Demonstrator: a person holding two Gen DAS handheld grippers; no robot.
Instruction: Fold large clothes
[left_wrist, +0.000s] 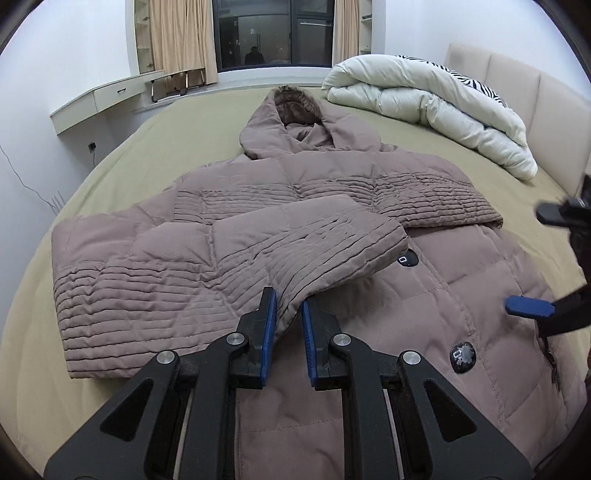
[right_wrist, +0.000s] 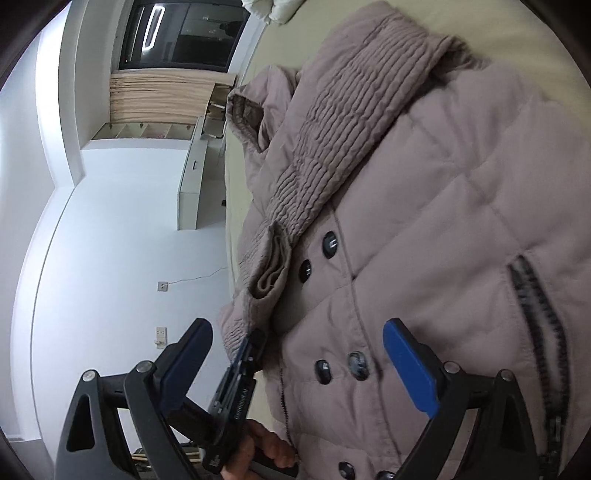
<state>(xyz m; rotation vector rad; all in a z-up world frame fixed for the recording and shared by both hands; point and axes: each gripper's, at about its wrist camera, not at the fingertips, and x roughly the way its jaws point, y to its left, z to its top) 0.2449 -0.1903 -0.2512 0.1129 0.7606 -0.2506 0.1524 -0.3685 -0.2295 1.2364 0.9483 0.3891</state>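
A mauve quilted hooded coat (left_wrist: 461, 258) lies front up on the olive bed (left_wrist: 166, 147), its fur-edged hood (left_wrist: 295, 122) pointing to the window. One ribbed sleeve (left_wrist: 258, 251) is folded across the chest, and my left gripper (left_wrist: 288, 317) is shut on its cuff edge, the fabric pinched between the blue pads. The other sleeve (left_wrist: 424, 195) lies folded behind it. My right gripper (left_wrist: 535, 260) hovers open over the coat's right side. In the right wrist view the right gripper (right_wrist: 299, 354) spans the buttons of the coat (right_wrist: 461, 184) with nothing clamped. The left gripper (right_wrist: 251, 343) holds the sleeve (right_wrist: 332, 147) there.
A rolled white duvet (left_wrist: 436, 107) and a zebra-print pillow (left_wrist: 476, 81) sit at the back right by the beige headboard (left_wrist: 517, 85). A wall desk (left_wrist: 99, 99) stands left of the bed. A hand (right_wrist: 266, 450) grips the left tool.
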